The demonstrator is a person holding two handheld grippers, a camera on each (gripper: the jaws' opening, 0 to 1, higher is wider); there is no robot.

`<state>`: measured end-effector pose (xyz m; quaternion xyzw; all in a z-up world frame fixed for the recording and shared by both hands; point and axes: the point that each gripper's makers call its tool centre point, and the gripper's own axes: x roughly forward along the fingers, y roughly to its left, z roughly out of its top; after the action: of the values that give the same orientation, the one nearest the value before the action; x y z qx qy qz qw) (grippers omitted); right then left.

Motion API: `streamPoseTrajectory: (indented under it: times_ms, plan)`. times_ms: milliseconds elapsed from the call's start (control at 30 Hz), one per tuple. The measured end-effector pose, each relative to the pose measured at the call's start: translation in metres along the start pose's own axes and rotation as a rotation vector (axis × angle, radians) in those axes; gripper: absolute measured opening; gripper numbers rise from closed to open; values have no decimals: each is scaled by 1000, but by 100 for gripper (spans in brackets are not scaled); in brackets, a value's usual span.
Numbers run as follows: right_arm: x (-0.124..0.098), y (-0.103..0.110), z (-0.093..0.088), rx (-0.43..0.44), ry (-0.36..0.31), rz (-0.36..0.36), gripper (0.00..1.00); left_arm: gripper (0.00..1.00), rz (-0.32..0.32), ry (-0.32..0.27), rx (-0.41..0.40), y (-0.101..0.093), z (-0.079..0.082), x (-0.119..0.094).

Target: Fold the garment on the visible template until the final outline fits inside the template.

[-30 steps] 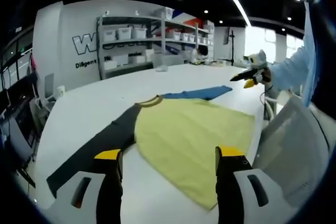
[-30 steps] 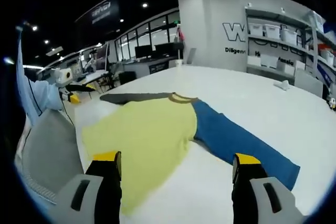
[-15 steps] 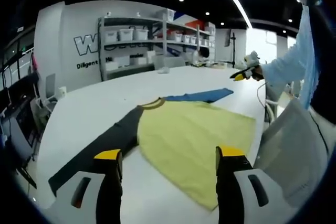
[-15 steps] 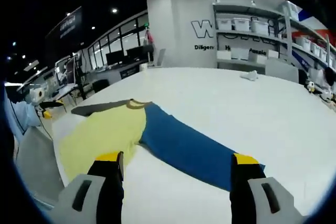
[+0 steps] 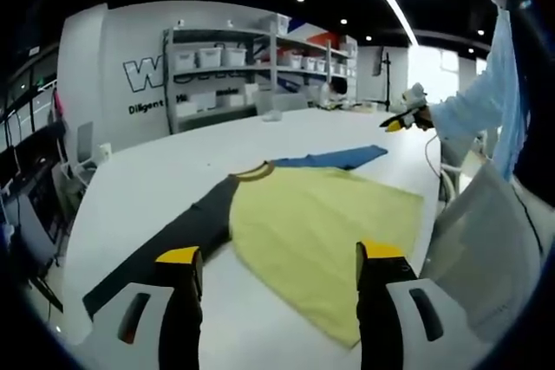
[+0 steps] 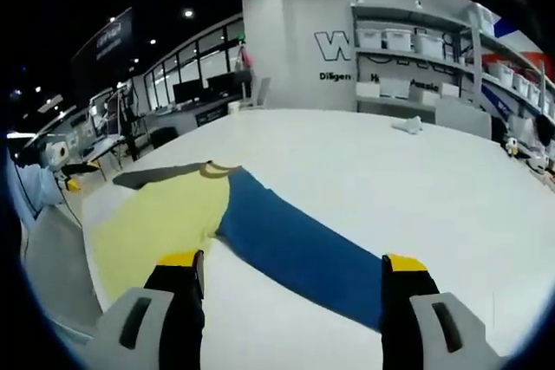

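Yellow shirt [image 5: 321, 231] flat, sleeves black and blue.

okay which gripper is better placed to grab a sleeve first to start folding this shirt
Probably the right. The right gripper is open with the blue sleeve reaching between its fingers. The left gripper faces the yellow body, the dark sleeve off to its side.

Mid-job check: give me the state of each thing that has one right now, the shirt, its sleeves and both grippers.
shirt: lying flat on the white table, unfolded.
dark sleeve: stretched straight out, not folded in.
blue sleeve: stretched straight out, not folded in.
left gripper: open, holding nothing, above the shirt's near edge.
right gripper: open, holding nothing, over the blue sleeve.
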<state>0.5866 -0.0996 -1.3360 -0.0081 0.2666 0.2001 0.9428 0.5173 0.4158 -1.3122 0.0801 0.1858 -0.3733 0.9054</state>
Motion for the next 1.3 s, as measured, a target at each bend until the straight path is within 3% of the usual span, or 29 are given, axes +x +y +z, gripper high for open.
streamPoseTrajectory:
  times_ms: [100,167,200,267,533,833,1300]
  plan:
    - [3,-8,-6,10,40,3,82,71,-4,3,-3,-1,-1,0]
    - [3,-12,-12,25,77,13,77,71,-4,9,-2,-1,-2,0]
    - [2,-17,-20,49,134,14,73,71,-4,11,-4,-1,-2,0]
    - [3,-24,-21,43,159,10,69,71,-2,15,-3,-1,-3,1]
    - [5,-57,-18,38,199,-27,68,71,3,27,-7,2,-6,4]
    - [9,-70,-22,49,237,-36,66,71,8,30,-21,7,-7,6]
    - [21,-92,-48,67,342,-58,60,71,8,53,-24,7,-12,12]
